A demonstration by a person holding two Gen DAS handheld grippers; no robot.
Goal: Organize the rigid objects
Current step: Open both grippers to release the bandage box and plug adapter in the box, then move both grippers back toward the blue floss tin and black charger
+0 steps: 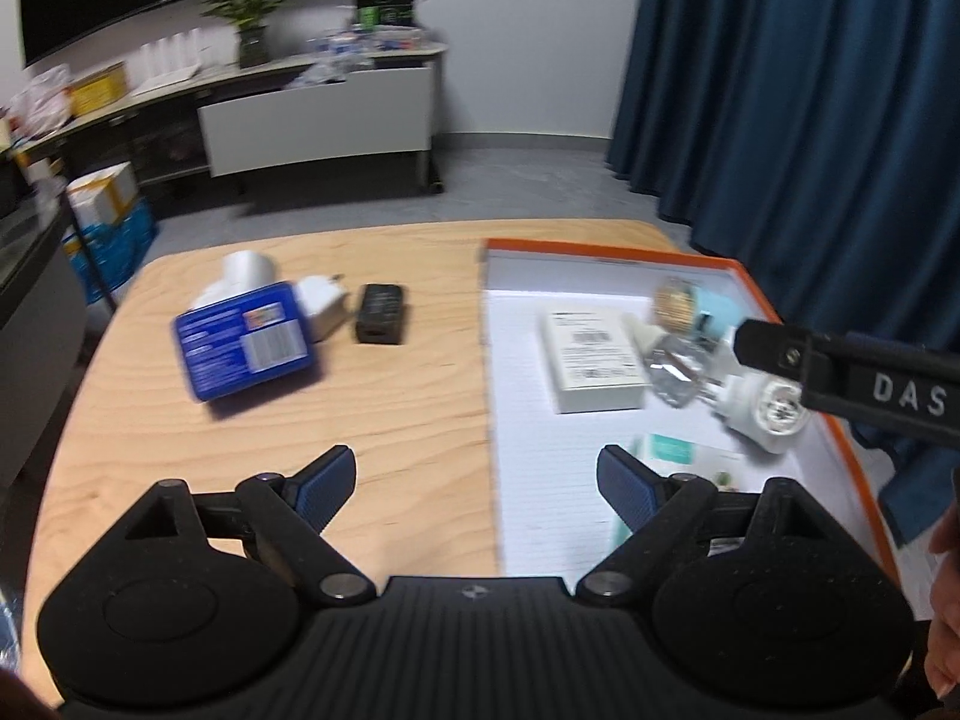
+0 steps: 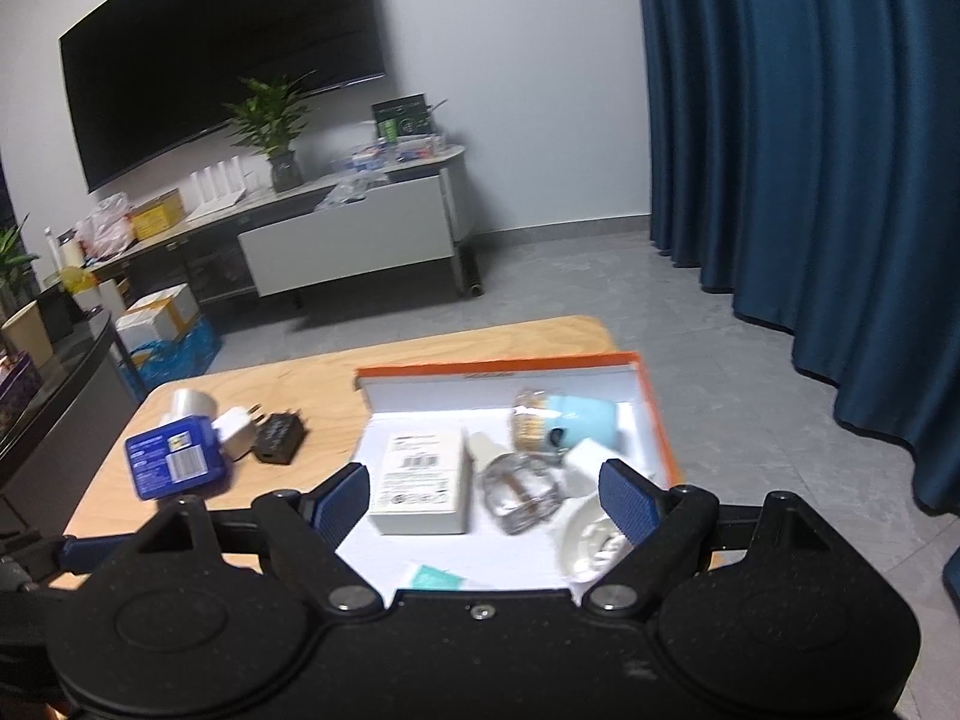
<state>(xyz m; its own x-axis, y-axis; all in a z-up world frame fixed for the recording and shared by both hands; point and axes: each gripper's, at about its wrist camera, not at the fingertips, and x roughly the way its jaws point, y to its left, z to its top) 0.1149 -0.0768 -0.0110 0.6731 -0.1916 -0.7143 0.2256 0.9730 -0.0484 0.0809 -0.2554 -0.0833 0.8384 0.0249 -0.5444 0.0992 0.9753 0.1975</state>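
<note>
While both empty, splayed: left claw near orange box's rim, right claw perhaps inside.

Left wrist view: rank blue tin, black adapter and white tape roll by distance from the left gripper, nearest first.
From the left gripper:
1. Blue tin, front left on the table.
2. Black adapter, just beyond, nearer centre.
3. White tape roll, far left, behind the tin.

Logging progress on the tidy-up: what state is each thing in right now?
Left claw: open, empty.
Right claw: open, empty, above the box.
Orange box: open, partly filled.
White carton: inside the box, lying flat.
Blue tin: on table, outside the box.
Black adapter: on table, outside.
</note>
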